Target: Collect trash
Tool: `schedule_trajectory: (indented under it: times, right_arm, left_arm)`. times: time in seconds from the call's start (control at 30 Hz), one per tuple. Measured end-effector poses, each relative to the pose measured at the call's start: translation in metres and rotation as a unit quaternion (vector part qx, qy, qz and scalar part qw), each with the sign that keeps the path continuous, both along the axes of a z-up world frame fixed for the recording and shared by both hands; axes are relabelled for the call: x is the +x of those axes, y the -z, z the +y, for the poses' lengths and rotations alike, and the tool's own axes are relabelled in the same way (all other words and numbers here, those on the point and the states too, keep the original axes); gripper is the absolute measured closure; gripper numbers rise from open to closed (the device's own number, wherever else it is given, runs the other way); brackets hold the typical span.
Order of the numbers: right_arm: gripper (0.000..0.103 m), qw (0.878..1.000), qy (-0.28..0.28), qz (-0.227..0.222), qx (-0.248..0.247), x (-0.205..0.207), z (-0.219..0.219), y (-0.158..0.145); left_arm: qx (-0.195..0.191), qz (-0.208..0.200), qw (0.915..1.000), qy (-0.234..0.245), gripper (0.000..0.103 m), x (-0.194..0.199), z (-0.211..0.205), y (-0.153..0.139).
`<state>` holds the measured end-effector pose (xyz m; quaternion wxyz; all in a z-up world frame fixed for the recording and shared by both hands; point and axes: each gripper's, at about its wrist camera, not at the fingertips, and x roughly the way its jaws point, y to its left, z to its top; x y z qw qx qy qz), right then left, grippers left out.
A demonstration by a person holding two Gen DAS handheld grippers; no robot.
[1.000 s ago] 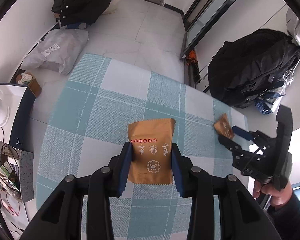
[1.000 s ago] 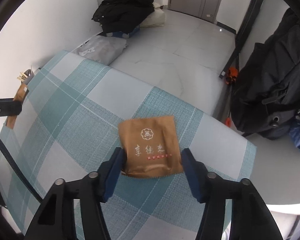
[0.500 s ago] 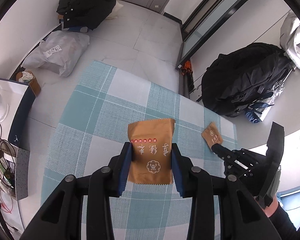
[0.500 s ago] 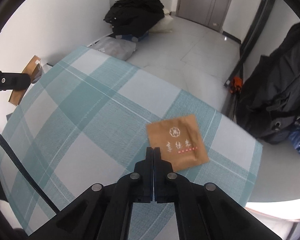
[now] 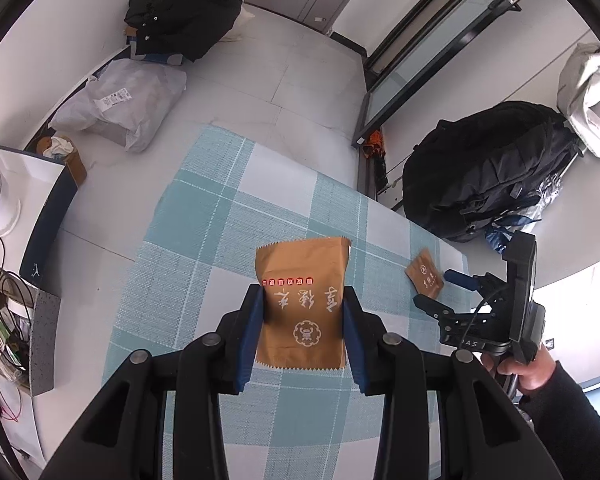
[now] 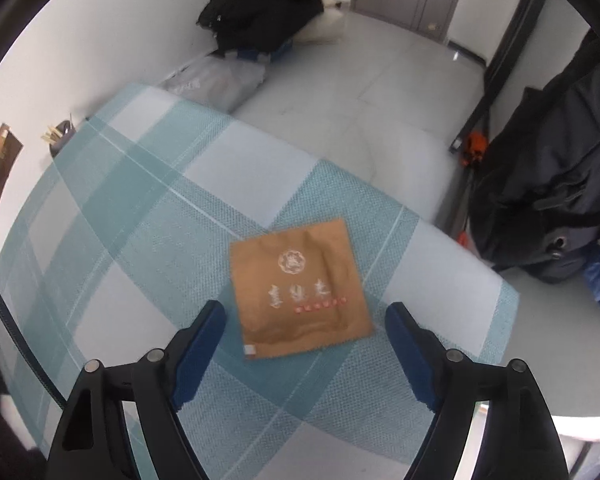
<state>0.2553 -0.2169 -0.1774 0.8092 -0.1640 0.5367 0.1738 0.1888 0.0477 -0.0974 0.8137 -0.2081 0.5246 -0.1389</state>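
Left wrist alone shows jaws clamping one packet (image 5: 303, 300); right jaws opening over another (image 6: 300, 288).

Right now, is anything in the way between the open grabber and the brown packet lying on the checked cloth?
No, nothing visible blocks it. The right gripper hangs over the brown packet on the checked cloth, its jaws opening wide with the packet's near edge between them, untouched. The left gripper already grips another packet.
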Motion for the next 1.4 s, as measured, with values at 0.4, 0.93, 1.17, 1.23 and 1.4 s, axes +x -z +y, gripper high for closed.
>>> schedule_trajectory:
  times: [0.4,0.93,1.17,1.23,1.4]
  right_arm:
    - [0.054,1.0,-0.005,-0.021,0.0,-0.016,0.006,-0.004]
    - [0.103,0.999,-0.037,-0.035,-0.006,-0.026,0.029,-0.017]
    - [0.035,0.999,0.018,-0.041,0.027,-0.01,0.01,-0.025]
    - [0.035,0.999,0.007,-0.045,0.019,-0.005,0.01,-0.02]
    - [0.028,0.999,-0.006,-0.037,-0.036,0.007,0.013,-0.004]
  left_arm:
    - [-0.004,0.005,1.0,-0.001,0.07,0.001,0.001,0.002]
    - [-0.012,0.002,0.9999,-0.008,0.07,-0.002,0.004,-0.001]
    - [-0.015,0.002,0.9998,-0.009,0.07,-0.002,0.006,-0.002]
    - [-0.015,0.001,0.9999,-0.008,0.07,-0.002,0.006,-0.002]
    - [-0.015,0.005,0.9998,-0.014,0.07,0.001,0.009,0.0]
